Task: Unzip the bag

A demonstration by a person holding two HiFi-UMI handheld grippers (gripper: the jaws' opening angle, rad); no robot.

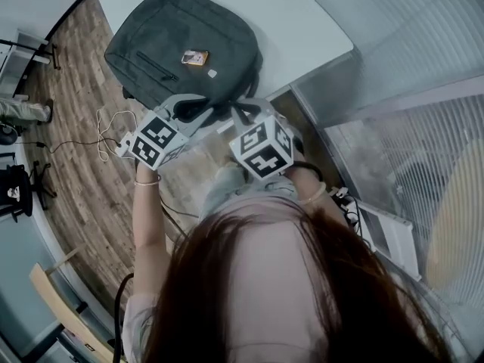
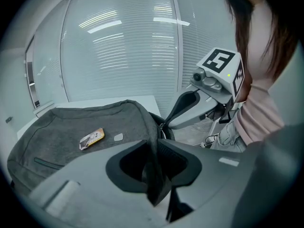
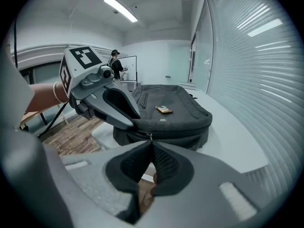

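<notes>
Bag (image 1: 181,48) flat, front up — long axis away frm person.

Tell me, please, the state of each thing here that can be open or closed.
bag: lying flat on the table
main zip: looks closed
front pocket zip: closed
left gripper: shut on the bag's dark fabric
right gripper: shut on the zip pull

Bag (image 1: 174,32) of matt grey cloth; table (image 1: 302,21) smooth, white; floor (image 1: 83,165) seemingly wood.
</notes>
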